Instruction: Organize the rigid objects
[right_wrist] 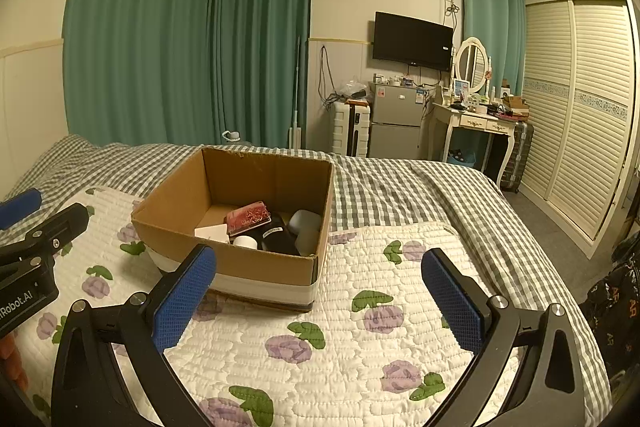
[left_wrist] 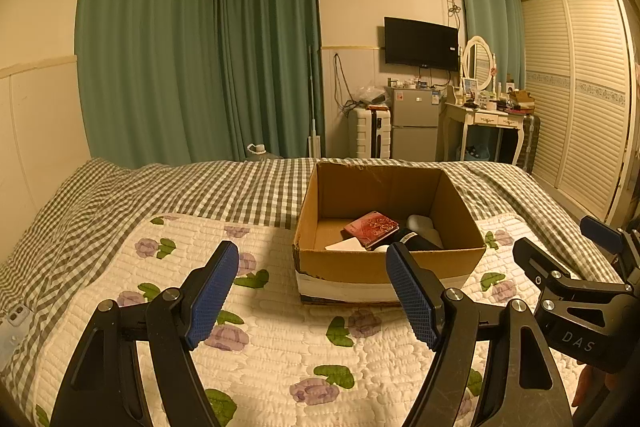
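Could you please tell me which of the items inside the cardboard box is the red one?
It is the flat patterned case lying on top of the pile in the cardboard box. The white card, black item and grey item around it are plain.

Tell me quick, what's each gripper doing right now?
Left gripper: open, holding nothing.
Right gripper: open, holding nothing.

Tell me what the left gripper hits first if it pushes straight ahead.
Probably the near wall of the cardboard box: the open left gripper points over the floral quilt toward it, nothing between. Height is unclear; it might pass over the rim instead.
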Motion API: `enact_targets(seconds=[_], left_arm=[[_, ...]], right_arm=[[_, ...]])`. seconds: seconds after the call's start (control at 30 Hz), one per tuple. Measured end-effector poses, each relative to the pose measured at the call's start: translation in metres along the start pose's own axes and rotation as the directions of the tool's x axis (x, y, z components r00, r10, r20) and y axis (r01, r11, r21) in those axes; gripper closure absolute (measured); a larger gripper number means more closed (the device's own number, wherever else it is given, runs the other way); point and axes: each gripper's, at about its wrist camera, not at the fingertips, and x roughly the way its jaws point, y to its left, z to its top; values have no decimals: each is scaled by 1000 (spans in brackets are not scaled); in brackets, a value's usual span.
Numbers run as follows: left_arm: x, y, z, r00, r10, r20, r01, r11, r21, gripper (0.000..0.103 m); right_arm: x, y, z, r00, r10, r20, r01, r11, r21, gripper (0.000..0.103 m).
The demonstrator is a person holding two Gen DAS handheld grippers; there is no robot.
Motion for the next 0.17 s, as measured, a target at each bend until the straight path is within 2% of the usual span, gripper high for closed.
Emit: enact_targets(seconds=[0.17], left_arm=[[0,0,-3,1000,9,-4,-9,1000,-4,24]], right_arm=[[0,0,0,1000,0,-1,0,1000,0,0]])
